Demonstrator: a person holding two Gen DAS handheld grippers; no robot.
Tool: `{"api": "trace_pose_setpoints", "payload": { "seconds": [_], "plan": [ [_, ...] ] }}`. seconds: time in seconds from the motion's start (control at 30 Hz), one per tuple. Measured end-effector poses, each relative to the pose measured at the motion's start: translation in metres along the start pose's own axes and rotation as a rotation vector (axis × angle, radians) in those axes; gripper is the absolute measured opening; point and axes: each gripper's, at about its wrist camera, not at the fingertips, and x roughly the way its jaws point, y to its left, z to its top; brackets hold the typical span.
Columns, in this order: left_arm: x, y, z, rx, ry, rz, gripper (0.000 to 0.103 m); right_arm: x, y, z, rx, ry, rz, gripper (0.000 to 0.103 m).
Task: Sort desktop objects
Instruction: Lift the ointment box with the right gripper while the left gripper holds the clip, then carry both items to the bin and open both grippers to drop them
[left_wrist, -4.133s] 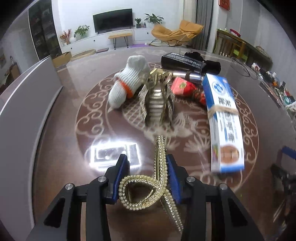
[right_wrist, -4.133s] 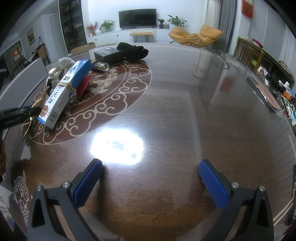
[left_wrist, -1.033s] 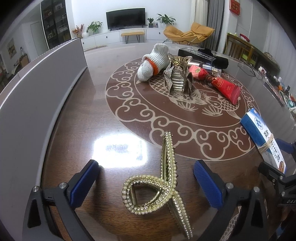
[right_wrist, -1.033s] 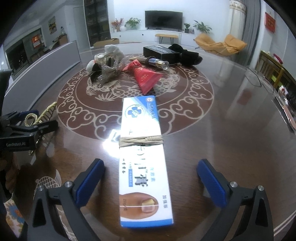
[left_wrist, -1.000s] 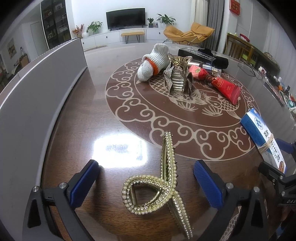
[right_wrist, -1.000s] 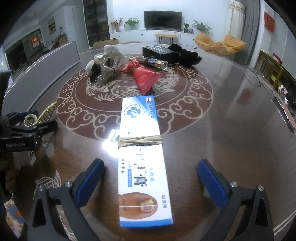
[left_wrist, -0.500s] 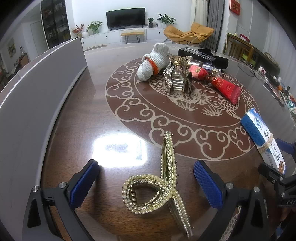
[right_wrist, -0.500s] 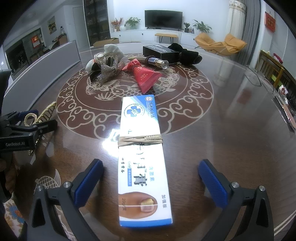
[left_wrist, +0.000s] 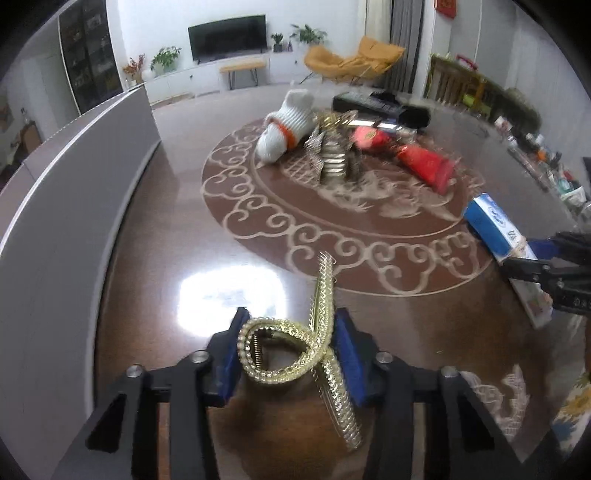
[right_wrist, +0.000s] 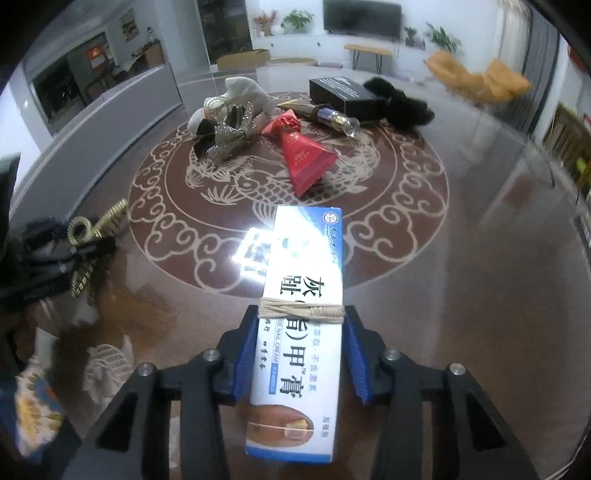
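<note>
The left gripper is closing on the gold clip at the lower middle of its view, blue pads pressed against the clip's loop and spine. The right gripper is closing too, and its pads clamp the sides of the cream box low in the centre of its frame, just behind the rubber band around the box.

Judging from how things lie, the sort is at an early stage. Two items sit at the near edge of the table, apart from each other and each in a grip – whether they are being lifted or only adjusted I cannot tell. No bin or tray shows, so the destination is unclear.

The rest remain in a loose heap on the round pattern, in the upper middle of both views. Counted there:
- one white sock
- one silver clip
- one red tube
- one small vial
- one black box
- one dark cloth bundle – its nature unclear

A glass jar seems tucked beside the sock, though it is hard to make out. So roughly six or seven pieces are left against two pulled out.
</note>
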Motion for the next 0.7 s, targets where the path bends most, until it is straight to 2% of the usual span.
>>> {"api": "trace_pose_setpoints", "payload": {
  "seconds": [0.2,0.4,0.5,0.57,0.7],
  "plan": [
    [-0.050,0.010,-0.005,-0.078,-0.151,-0.081,0.044,-0.043,0.015,0.011,-0.002,-0.048,0.032,0.044],
    [-0.114,0.034,-0.012,-0.175,-0.292,-0.118,0.044,-0.085,0.067,0.043,-0.088,-0.127,0.064,0.044],
    [-0.150,0.061,-0.014,-0.228,-0.354,-0.115,0.044,-0.102,0.108,0.067,-0.132,-0.172,0.133,0.044],
    [-0.176,0.090,-0.016,-0.272,-0.386,-0.086,0.044,-0.109,0.142,0.084,-0.166,-0.194,0.193,0.044],
    [-0.210,0.160,-0.024,-0.403,-0.395,-0.008,0.044,-0.115,0.229,0.121,-0.261,-0.221,0.335,0.044]
  ]
}}
